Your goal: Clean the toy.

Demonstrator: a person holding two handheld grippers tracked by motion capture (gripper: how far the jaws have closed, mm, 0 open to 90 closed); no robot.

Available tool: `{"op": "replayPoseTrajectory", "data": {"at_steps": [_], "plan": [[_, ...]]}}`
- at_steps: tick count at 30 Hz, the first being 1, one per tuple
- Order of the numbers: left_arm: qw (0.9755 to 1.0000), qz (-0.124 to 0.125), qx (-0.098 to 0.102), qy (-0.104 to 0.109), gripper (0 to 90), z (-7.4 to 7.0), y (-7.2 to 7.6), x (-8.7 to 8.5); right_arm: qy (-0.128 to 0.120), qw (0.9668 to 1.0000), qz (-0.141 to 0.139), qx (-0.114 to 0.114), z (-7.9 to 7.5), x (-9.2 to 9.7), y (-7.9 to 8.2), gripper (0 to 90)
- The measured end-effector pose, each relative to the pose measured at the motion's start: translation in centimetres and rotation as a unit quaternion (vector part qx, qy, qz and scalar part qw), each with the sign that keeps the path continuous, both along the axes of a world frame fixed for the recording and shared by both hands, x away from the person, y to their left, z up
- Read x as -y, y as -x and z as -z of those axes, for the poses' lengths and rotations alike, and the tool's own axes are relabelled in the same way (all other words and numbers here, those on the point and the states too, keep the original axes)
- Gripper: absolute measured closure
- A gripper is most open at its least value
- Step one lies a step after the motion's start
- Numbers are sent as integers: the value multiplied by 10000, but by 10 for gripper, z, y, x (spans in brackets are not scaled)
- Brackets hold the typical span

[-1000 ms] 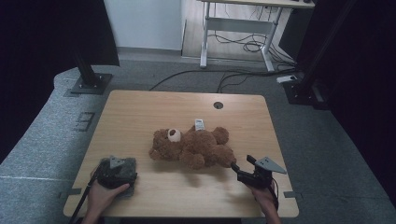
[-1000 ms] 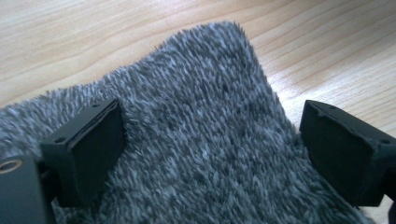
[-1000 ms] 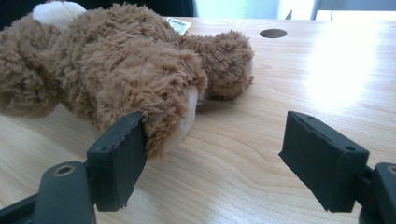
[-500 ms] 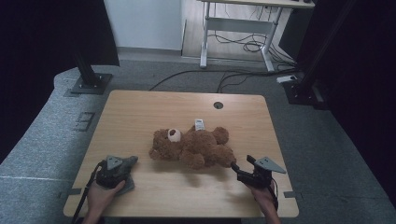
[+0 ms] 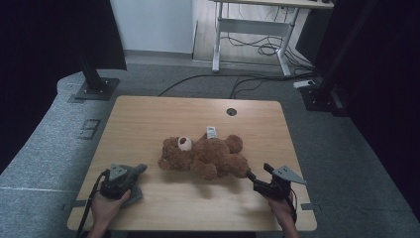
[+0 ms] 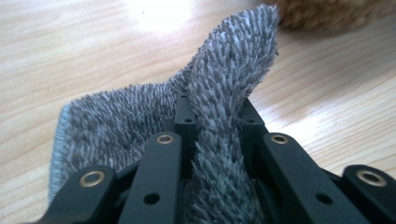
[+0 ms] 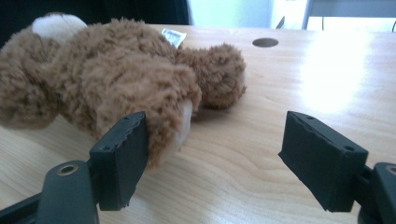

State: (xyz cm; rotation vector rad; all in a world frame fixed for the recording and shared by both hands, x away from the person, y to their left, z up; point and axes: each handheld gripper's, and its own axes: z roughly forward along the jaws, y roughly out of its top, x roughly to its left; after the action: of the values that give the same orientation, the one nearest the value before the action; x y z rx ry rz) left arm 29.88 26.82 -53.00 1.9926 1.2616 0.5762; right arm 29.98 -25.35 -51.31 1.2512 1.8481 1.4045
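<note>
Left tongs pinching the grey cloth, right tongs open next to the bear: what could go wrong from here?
The left tongs have just closed on only a raised fold of the grey cloth, so it might slip free when lifted. The open right tongs sit against the teddy bear and could nudge it across the table.

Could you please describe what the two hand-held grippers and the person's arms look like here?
Each hand-held gripper, left and right, is black with a grey three-cornered plate on top. The jaws are black bars with brass-ringed holes, and the right's pads are ridged blocks. A black cable trails from the left one. The forearms show no sleeves.
</note>
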Motion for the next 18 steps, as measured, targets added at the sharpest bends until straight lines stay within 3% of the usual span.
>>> {"op": "replayPoseTrajectory", "data": {"at_steps": [8,12,14,15,18], "plan": [[9998,50,60,166,757,-3,0,0,-243,9995,-91,158,-22,1,-2,233],[9993,108,205,290,758,-8,1,2,-246,9991,-330,45,-37,-15,-22,231],[9992,123,217,321,758,-9,1,2,-220,9989,-416,-20,-41,-21,-31,231],[9991,142,223,334,757,-10,2,3,-226,9980,-577,-151,-45,-32,-45,230],[9990,156,210,363,757,-10,2,3,-150,9972,-701,-210,-50,-48,-61,237]]}}
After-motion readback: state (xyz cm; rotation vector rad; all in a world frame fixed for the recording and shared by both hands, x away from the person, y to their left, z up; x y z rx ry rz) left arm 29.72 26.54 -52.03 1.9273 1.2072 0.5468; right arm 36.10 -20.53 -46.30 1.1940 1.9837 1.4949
